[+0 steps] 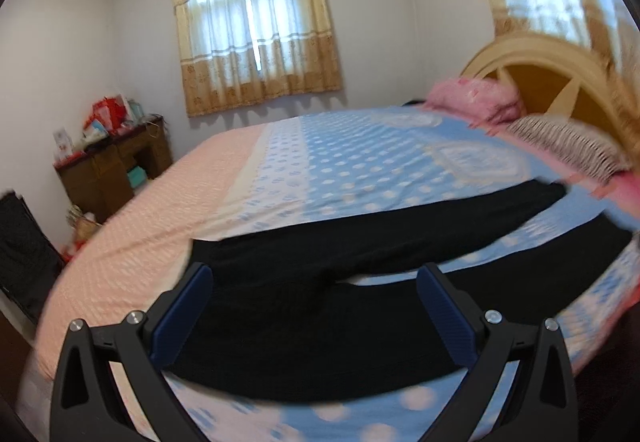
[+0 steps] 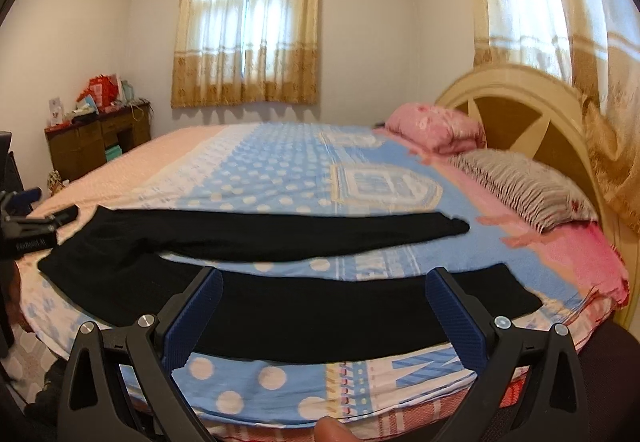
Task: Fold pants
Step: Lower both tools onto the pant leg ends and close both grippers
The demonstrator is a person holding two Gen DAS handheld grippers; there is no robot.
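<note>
Black pants (image 1: 304,322) lie flat on the bed, waist at the left, the two legs spread apart toward the right. In the right wrist view the pants (image 2: 320,318) show both legs, the far one ending near the pillows. My left gripper (image 1: 316,278) is open and empty, hovering above the waist and crotch area. My right gripper (image 2: 324,282) is open and empty above the near leg. The left gripper also shows at the left edge of the right wrist view (image 2: 24,226).
The bed has a blue dotted sheet (image 2: 280,170) and a peach cover (image 1: 140,222). A pink pillow (image 2: 436,128) and a striped pillow (image 2: 520,186) lie by the headboard (image 2: 520,110). A cluttered wooden desk (image 1: 116,162) stands by the far wall.
</note>
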